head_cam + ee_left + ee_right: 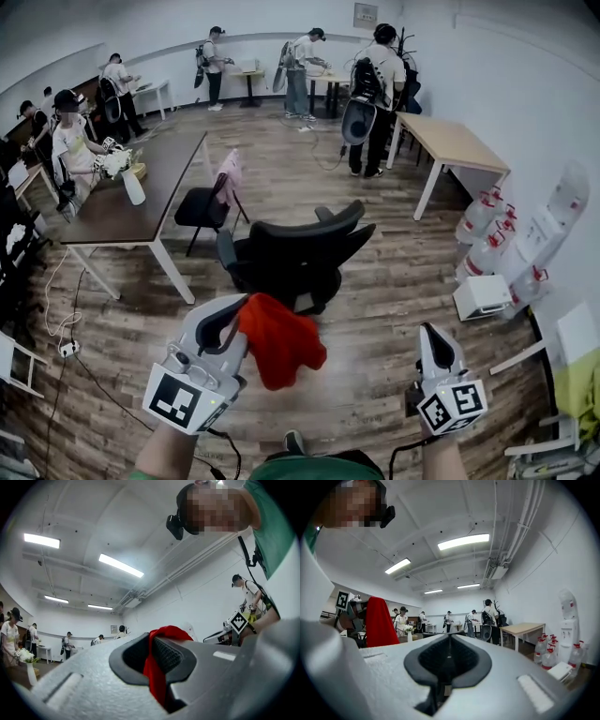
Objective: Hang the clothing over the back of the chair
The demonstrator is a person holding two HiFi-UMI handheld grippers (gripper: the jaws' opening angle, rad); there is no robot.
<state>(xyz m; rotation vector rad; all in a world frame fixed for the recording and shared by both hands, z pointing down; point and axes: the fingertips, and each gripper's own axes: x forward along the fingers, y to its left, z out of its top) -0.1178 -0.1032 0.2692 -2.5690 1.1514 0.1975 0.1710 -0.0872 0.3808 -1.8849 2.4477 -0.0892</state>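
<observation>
Wood-plank flooring (394,281) spreads under a big white-walled room. Nearest are 2 grippers. The left gripper (238,317) has its jaws clamped on 1 red clothing (277,345) item: a thin fold runs between the pads and the rest hangs in a loose bunch off the tips, drooping toward the floor. The right gripper (433,334) sits well off to the right, jaws closed together with nothing between them.

Straight ahead of the clothing, just past it, stands 1 black office chair (298,251). Its back (309,227) lies as a long dark bar crosswise to the jaws, running left to right and climbing a little toward the right. So the cloth must go forward and up over that bar, I judge, and the left gripper is the nearer one, already lined up with the chair's left half; the right would have to cross inward to help spread the fabric.

Farther off are 1 smaller black chair (201,206) with 1 pink cloth (230,172) on its back, 1 dark table (155,183), 1 pale table (455,141), a cluster of water bottles (487,234), and at least 6 people along the far walls
</observation>
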